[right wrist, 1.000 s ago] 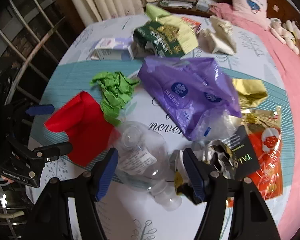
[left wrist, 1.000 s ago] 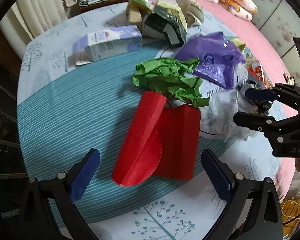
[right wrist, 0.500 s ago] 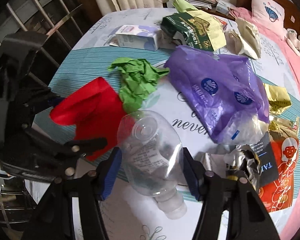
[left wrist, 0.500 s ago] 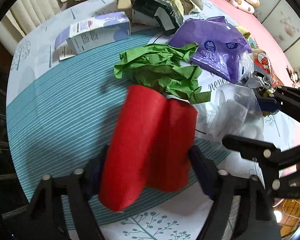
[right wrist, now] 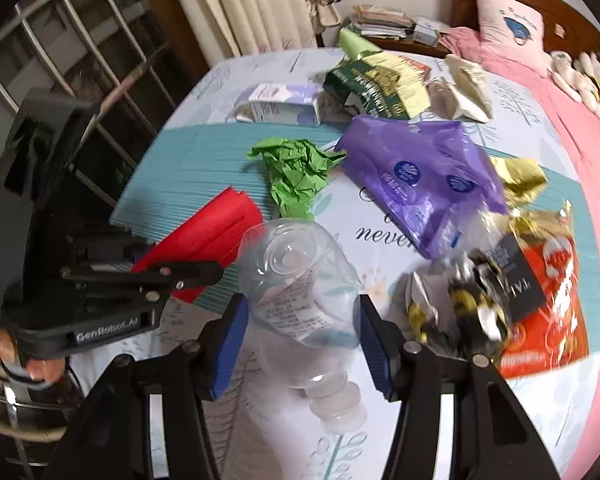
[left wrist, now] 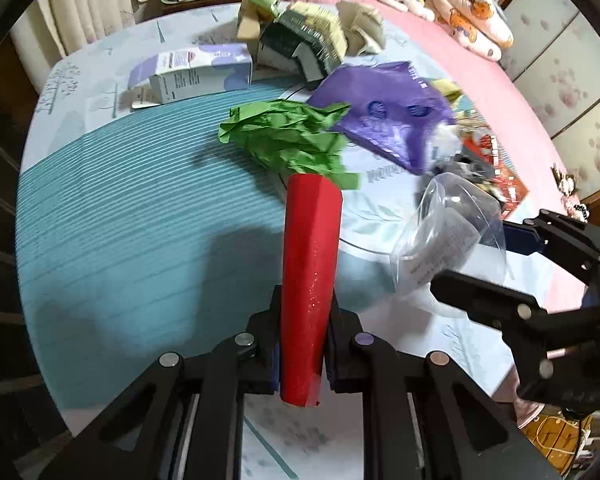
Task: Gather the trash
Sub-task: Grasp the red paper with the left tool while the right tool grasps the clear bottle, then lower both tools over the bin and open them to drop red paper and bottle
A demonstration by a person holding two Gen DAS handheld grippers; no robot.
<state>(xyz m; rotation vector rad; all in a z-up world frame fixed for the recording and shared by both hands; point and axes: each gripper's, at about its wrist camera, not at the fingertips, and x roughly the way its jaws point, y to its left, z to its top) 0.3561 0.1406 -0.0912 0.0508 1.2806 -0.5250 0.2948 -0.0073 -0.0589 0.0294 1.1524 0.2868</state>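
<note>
My left gripper [left wrist: 302, 344] is shut on a folded red paper sheet [left wrist: 310, 280], squeezed narrow between its jaws and lifted off the table; it also shows in the right wrist view [right wrist: 208, 236]. My right gripper [right wrist: 300, 340] is shut on a clear plastic bottle [right wrist: 300, 280], cap end toward the camera; it also shows in the left wrist view [left wrist: 452, 236]. Crumpled green paper [left wrist: 288, 140] lies just beyond the red sheet. A purple plastic bag [right wrist: 420, 172] lies to its right.
A round table [left wrist: 120, 200] with a teal striped cloth holds a white-purple carton [left wrist: 200, 72], a dark green bag [right wrist: 372, 84], a red snack wrapper [right wrist: 552, 300], gold foil [right wrist: 520, 176] and crumpled silver-black wrappers [right wrist: 460, 304]. A pink bed [left wrist: 480, 60] lies behind.
My left gripper closed on the red paper, pressed it into a narrow fold and lifted it. My right gripper closed round the clear bottle and raised it.
</note>
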